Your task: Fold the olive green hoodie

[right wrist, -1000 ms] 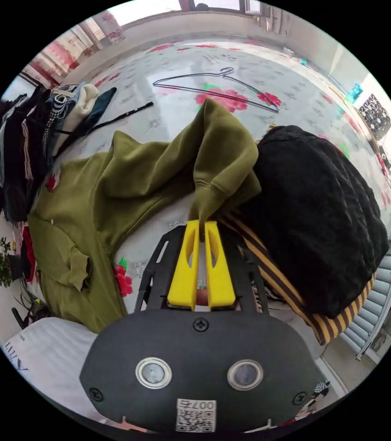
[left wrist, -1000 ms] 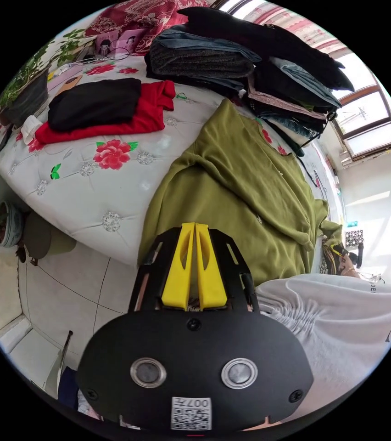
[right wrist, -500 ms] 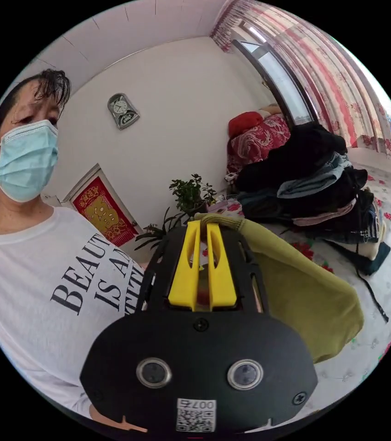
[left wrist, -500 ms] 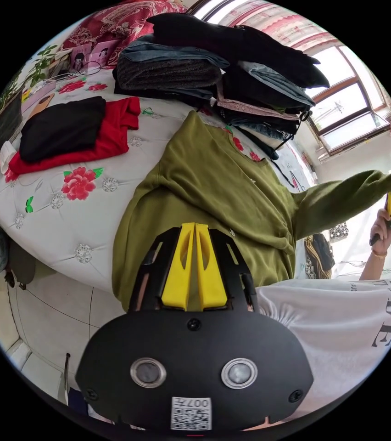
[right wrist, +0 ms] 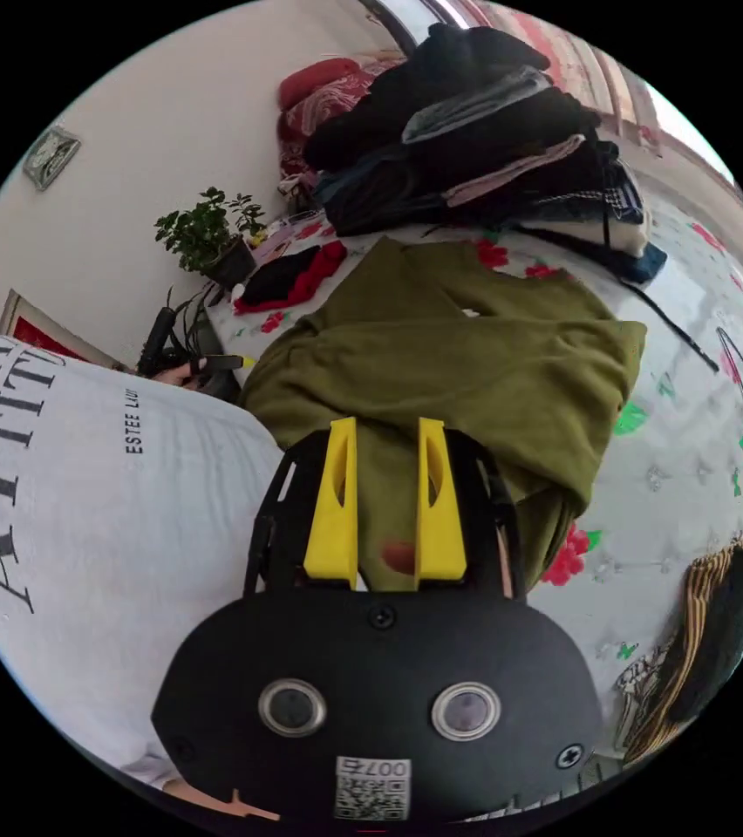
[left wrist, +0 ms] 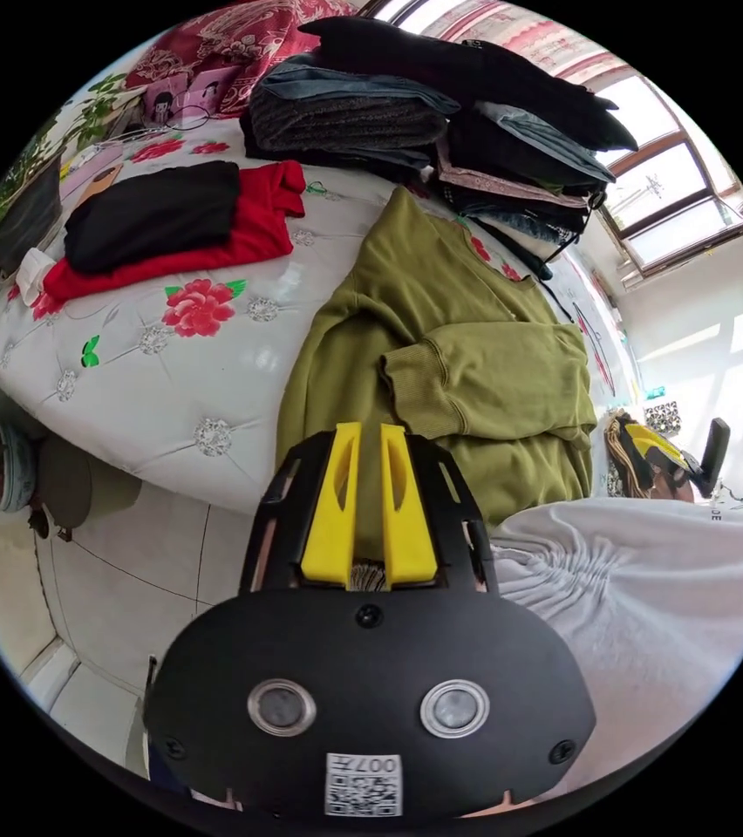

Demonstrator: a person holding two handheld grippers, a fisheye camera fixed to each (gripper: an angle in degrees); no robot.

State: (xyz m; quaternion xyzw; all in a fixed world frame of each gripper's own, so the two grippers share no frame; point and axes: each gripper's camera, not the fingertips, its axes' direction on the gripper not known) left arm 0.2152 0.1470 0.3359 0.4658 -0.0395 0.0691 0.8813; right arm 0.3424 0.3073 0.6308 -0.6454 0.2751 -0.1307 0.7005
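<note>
Both grippers' jaws stand apart, nothing pinched. Left gripper (left wrist: 363, 427) hangs over the near hem of the olive green hoodie (left wrist: 441, 349) in the left gripper view; right gripper (right wrist: 386, 423) hovers over the hoodie (right wrist: 459, 357) in the right gripper view, jaws wider, cloth seen through the gap but not pressed.

Hoodie lies flat on the floral white bed (left wrist: 127, 349). In the left gripper view its long axis runs from the hem at 6 o'clock up toward the neck at 12, just short of the stacked clothes pile (left wrist: 441, 96). One sleeve (left wrist: 485, 384) is folded across the chest, cuff pointing to 9 o'clock. From the left jaws the cuff sits at about 1 o'clock, near; hem is right under them.

In the right gripper view the body spreads from 10 to 2 o'clock ahead of the jaws, far side edge hanging down at 3 to 4.

Judgement: the other sleeve or a side fold likely comes next; both grippers are about equally near the hem, left one nearer the folded cuff. The person's white shirt (left wrist: 650, 593) crowds the hem side.
</note>
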